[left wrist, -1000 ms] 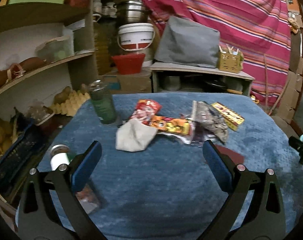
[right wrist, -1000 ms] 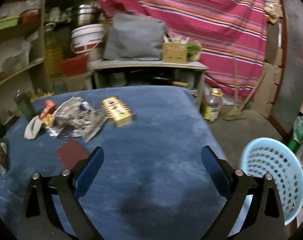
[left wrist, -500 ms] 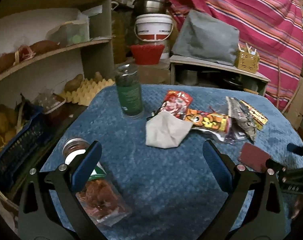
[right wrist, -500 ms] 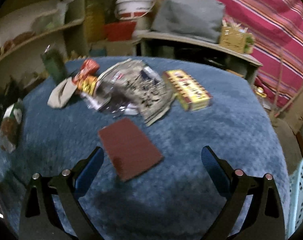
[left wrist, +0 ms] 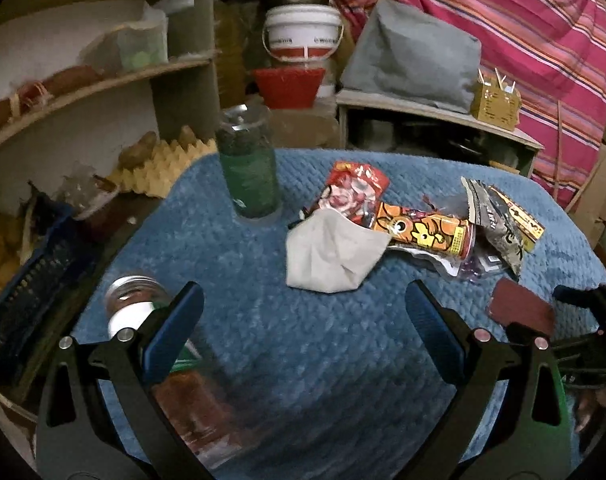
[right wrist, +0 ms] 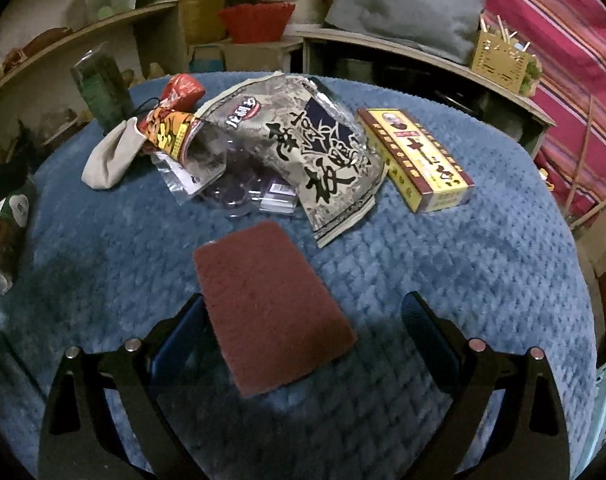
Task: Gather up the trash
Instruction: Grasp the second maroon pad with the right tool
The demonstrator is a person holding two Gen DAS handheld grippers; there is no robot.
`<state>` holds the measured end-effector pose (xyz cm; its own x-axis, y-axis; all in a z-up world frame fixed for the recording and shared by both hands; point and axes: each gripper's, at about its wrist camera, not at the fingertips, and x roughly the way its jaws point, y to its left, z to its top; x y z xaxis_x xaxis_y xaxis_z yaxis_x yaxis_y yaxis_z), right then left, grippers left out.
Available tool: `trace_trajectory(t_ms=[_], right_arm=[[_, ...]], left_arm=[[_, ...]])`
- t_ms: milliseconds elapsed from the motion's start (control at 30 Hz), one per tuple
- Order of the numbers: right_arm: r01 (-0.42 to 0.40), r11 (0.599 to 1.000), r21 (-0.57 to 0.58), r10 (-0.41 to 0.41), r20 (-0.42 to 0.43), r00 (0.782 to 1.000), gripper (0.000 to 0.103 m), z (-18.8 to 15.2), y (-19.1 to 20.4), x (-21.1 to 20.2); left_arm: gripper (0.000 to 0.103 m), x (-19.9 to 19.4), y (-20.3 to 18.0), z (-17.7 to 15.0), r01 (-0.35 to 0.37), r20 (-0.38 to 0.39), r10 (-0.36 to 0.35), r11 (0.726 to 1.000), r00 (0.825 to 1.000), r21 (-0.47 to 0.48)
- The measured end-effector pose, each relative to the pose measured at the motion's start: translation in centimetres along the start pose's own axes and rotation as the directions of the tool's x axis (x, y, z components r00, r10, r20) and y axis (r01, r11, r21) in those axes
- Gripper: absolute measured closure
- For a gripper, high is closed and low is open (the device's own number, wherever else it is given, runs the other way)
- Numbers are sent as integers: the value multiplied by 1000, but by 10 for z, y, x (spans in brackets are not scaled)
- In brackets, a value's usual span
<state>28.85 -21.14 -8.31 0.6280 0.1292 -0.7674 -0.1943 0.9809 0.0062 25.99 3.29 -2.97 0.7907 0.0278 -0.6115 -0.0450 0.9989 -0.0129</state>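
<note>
Trash lies across a blue quilted table (left wrist: 311,352): a grey crumpled cloth (left wrist: 331,256), a red snack packet (left wrist: 353,194), an orange wrapper (left wrist: 423,232), a grey printed bag (right wrist: 315,148), a clear plastic blister (right wrist: 239,188), a yellow and red box (right wrist: 417,164) and a maroon scouring pad (right wrist: 271,304). My left gripper (left wrist: 303,320) is open, hovering in front of the cloth. My right gripper (right wrist: 303,324) is open, its fingers on either side of the pad's near end. The pad (left wrist: 521,312) and part of the right gripper show at the right of the left wrist view.
A green bottle (left wrist: 251,172) stands at the table's far left. A jar (left wrist: 151,340) lies by my left finger. A light blue basket (right wrist: 603,412) sits at the lower right edge. Shelves (left wrist: 83,92), a white bucket (left wrist: 303,32) and a striped curtain (left wrist: 523,20) stand behind.
Both grippers have moved forward and lower toward the table. The right one swung left from the basket side onto the maroon pad, which now sits between its fingers. The left one neared the cloth.
</note>
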Motion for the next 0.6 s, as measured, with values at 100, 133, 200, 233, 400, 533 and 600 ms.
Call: trace_trajectory(t_ms=[100,133,200,233,400,533,600], right_arm=[[-38,999,-12,38,-5,999,26,0,1,0],[-56,998,-17,56,-7,998,28,-1,1,0],[-72,997,-35,72,-6,997,35,-2,3,-1],[-67,997,-45,67,0,998,36,-2,4,-3],[-11,1000,-16,12,52,999,36,-4,-12,-17],[27,998,65,-33,95,995,36,-7,-43,-33],[44,995,92,-54,106,993,36,-10,-54,-38]], left_arm=[[6,12,-3,7,41,-32,-42,998,999,-40],[6,17,-8,10,34,-36,-36,999,999,-38],[6,25,-16,13,23,-36,-24,999,999,-22],[6,31,-21,15,18,-37,-18,1000,999,-10],[6,57,-34,21,-5,-58,5,1000,998,-3],[6,75,-38,17,-42,-85,43,999,995,18],[6,83,-37,16,-59,-102,61,998,993,22]])
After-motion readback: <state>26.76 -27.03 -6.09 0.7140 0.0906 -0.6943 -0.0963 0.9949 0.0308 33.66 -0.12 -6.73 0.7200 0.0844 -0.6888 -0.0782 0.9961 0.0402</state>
